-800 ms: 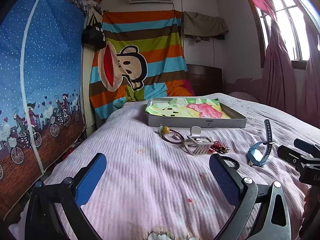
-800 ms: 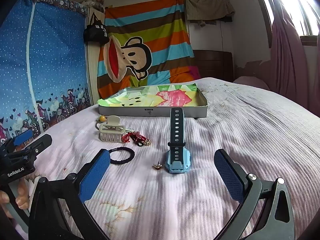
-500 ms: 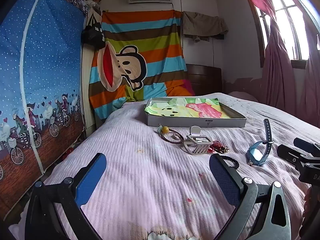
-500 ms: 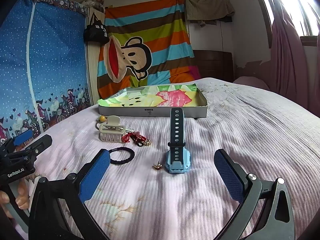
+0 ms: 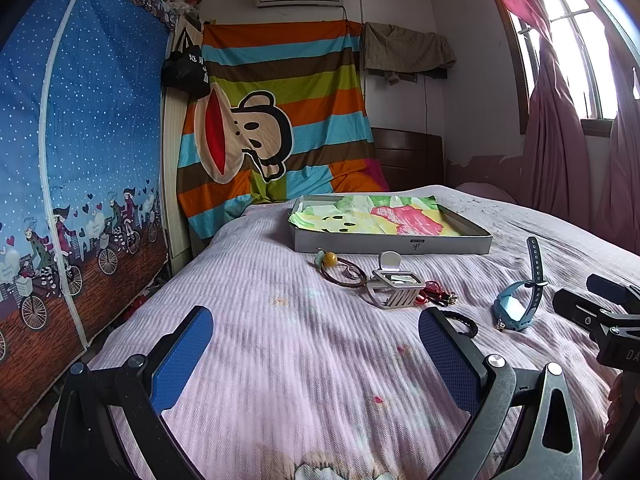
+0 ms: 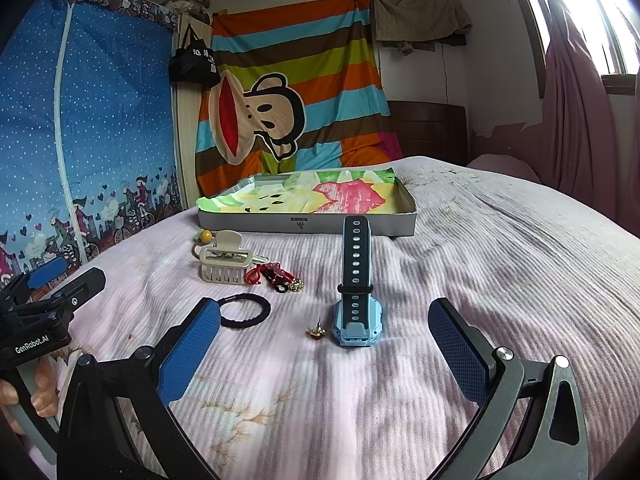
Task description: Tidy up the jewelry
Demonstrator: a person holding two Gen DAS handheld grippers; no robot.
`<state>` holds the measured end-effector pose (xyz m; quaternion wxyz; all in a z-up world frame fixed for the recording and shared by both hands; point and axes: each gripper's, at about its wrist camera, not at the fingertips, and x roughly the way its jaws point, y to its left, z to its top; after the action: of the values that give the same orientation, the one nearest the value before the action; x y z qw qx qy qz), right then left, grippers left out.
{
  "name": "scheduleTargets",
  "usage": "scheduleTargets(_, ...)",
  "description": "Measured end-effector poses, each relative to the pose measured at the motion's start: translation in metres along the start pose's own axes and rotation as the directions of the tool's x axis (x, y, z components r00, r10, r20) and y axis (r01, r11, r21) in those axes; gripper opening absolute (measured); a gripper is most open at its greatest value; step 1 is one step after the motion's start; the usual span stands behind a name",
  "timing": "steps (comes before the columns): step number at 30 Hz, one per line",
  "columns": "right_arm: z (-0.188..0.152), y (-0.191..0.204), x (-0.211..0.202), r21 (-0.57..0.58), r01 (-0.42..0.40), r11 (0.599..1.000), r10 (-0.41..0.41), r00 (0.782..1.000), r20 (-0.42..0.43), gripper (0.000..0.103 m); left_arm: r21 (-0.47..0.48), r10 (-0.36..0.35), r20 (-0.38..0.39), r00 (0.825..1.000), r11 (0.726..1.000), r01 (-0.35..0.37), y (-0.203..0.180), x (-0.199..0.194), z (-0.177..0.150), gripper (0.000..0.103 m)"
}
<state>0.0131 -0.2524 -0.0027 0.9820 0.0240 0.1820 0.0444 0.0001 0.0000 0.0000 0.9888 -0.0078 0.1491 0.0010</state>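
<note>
Both my claws hang low over the pink ribbed bedspread (image 6: 500,248), spread wide with nothing between the blue pads: my right gripper (image 6: 324,344) and my left gripper (image 5: 316,344).

I take the shallow grey cardboard tray lined with bright patterned paper (image 6: 256,222) as my landmark. Nearer me than the tray, right in front of my right claw, lies the light-blue plastic watch with its dark holed strap (image 6: 354,312). Its long axis runs from me toward the tray: the chunky case is at my end, and the strap rises off the case toward the tray's front wall.

I judge the watch light and fairly stiff at the case, springy in the strap, its smooth plastic a little slippery. The case's two flat sides look like the best place to pinch; the strap would flex and swing.

Just beside the case, on its left, sits a tiny gold earring stud (image 6: 316,332), fragile and easy to lose in the ribs. Further left are a black braided hair tie (image 6: 244,312), a red corded charm with gold beads (image 6: 274,276), a cream plastic claw clip (image 6: 224,264), and, closest to the tray, a hair loop with a yellow bead (image 6: 206,236).
</note>
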Motion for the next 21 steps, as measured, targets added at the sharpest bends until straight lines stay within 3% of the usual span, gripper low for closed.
scheduleTargets(21, -0.0010, 0.0010, -0.0003, -0.003, 0.001, 1.000, -0.001, 1.000, 0.001, 0.102, 0.002, 0.001, 0.000, 1.000, 1.000, -0.001, 0.0000, 0.0000, 0.0000, 0.103)
